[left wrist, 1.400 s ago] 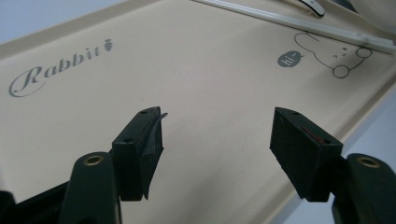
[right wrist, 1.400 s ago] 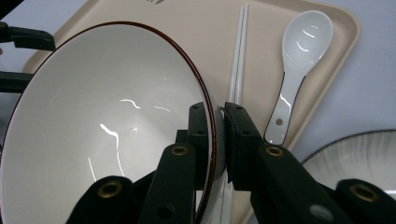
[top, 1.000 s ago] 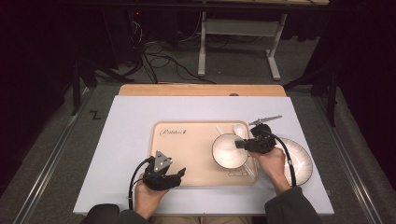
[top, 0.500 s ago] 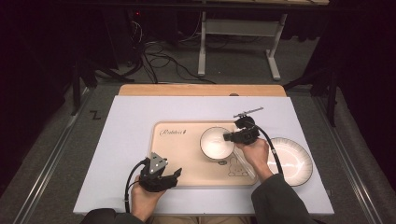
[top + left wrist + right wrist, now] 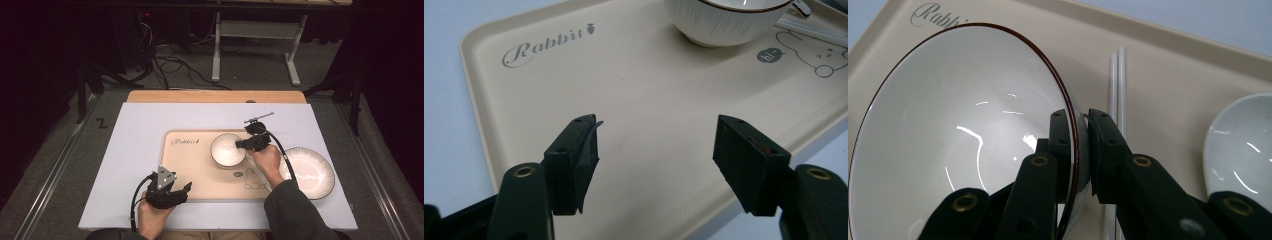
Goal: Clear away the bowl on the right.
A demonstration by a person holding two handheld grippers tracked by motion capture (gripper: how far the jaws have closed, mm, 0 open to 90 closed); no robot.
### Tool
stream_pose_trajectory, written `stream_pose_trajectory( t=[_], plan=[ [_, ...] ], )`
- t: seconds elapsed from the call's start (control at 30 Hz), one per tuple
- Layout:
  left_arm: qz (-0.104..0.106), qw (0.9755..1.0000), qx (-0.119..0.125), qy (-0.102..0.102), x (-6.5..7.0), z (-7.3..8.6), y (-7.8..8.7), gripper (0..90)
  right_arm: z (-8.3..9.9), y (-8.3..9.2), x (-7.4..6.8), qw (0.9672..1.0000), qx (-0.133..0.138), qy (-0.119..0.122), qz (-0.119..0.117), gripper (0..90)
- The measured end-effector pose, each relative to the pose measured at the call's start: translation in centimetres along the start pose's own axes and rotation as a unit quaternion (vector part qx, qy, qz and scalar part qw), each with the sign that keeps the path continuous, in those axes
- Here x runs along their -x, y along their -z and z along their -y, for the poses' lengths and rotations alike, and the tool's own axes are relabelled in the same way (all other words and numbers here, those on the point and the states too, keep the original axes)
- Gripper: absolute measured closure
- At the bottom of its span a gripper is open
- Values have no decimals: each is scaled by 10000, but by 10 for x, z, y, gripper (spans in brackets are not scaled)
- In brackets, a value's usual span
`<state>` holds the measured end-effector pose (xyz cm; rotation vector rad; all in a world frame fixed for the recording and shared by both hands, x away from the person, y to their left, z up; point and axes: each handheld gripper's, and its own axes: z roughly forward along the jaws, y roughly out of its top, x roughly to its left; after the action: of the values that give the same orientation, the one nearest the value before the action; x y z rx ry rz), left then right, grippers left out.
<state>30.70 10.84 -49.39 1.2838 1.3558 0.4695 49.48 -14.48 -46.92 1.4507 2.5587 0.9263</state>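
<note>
The right gripper (image 5: 239, 144) is clamping the rim of a white ribbed ceramic bowl with a thin dark-red edge (image 5: 227, 149), one jaw inside the wall and the other outside, as the right gripper view is showing (image 5: 1080, 145). In the high view the bowl is sitting over the upper right part of a beige rectangular plastic tray printed with the word "Rabbit" and a rabbit drawing (image 5: 200, 172). In the left gripper view the bowl's (image 5: 729, 20) foot is appearing to touch the tray (image 5: 649, 100), though the contact is hard to judge from that angle. Beside the bowl, in the right gripper view, a pair of white chopsticks (image 5: 1116, 85) is lying on the tray (image 5: 1168, 70), and a white ceramic spoon (image 5: 1240, 142) is lying just past them.

The left gripper (image 5: 186, 188) is hovering at the tray's near left edge, held in the person's left hand (image 5: 152, 217). Its jaws are standing wide apart with nothing between them, as the left gripper view is showing (image 5: 656, 150).

A white round ceramic plate with a dark rim (image 5: 310, 172) is resting on the pale lavender table cover (image 5: 140, 130), just off the tray's right end. The person's right hand (image 5: 265, 160) is reaching across between the plate and the bowl.
</note>
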Motion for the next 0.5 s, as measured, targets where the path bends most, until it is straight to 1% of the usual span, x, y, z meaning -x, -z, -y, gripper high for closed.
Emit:
stream_pose_trajectory(
  t=[0.03,0.07,0.13,0.17,0.2,0.27,0.3,0.37,0.4,0.5],
  plan=[
    [11,10000,21,24,0,0,1,348,-1,-1,0,10000,-22,-25,-8,833],
    [-5,10000,-9,-17,-1,0,2,348,-2,-3,1,10000,-16,-48,-50,833],
    [-25,10000,56,32,-1,0,3,348,-4,-5,0,10000,-38,-76,-53,834],
    [-36,10000,25,-2,-2,0,4,348,-5,-6,0,10000,-33,-71,-51,835],
    [-59,10000,62,14,-2,0,4,348,-6,-7,0,10000,-54,-62,-14,835],
    [-68,9999,86,41,-2,-1,5,348,-6,-11,-3,9999,-72,57,103,839],
    [-74,9999,83,16,-3,-1,6,348,-6,-14,-5,9997,-83,122,177,839],
    [-81,9998,147,55,-2,-1,7,348,-7,-15,-5,9998,-47,120,154,839],
    [-90,9999,126,25,-3,-1,7,350,-7,-15,-5,9998,-43,136,170,839],
    [-99,9999,106,27,-3,-1,6,351,-7,-16,-5,9997,-43,151,164,838]
  ],
)
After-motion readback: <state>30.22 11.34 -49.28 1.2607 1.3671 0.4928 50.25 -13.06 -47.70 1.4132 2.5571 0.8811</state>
